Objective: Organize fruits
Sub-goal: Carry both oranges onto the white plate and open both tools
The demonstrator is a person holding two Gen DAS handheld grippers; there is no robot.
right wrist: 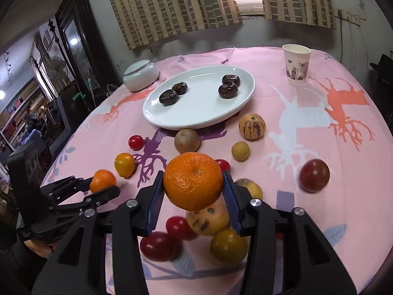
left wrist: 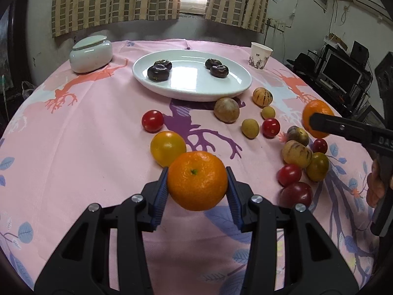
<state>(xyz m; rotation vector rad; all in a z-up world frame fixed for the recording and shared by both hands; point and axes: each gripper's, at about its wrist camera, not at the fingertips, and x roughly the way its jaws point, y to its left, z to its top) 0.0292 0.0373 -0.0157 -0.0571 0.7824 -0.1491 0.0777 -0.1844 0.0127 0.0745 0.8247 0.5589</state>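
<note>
Each gripper holds a mandarin orange above the pink tablecloth. My left gripper (left wrist: 197,189) is shut on one orange (left wrist: 197,180), its blue pads pressing both sides; the right wrist view shows that gripper (right wrist: 103,186) and its orange (right wrist: 102,180) at the left. My right gripper (right wrist: 194,186) is shut on a second orange (right wrist: 193,180), seen from the left wrist view at the right edge (left wrist: 318,118). A white oval plate (left wrist: 194,91) (right wrist: 196,118) farther back carries several dark round fruits (left wrist: 158,72) (right wrist: 228,90). Loose tomatoes and striped melons lie between.
A yellow tomato (left wrist: 167,148), red tomato (left wrist: 152,121), brown round fruit (left wrist: 226,110) and striped melon (left wrist: 262,96) lie before the plate. A cluster of fruit (right wrist: 208,218) sits under my right gripper. A paper cup (right wrist: 296,64) and lidded white jar (right wrist: 140,73) stand at the back.
</note>
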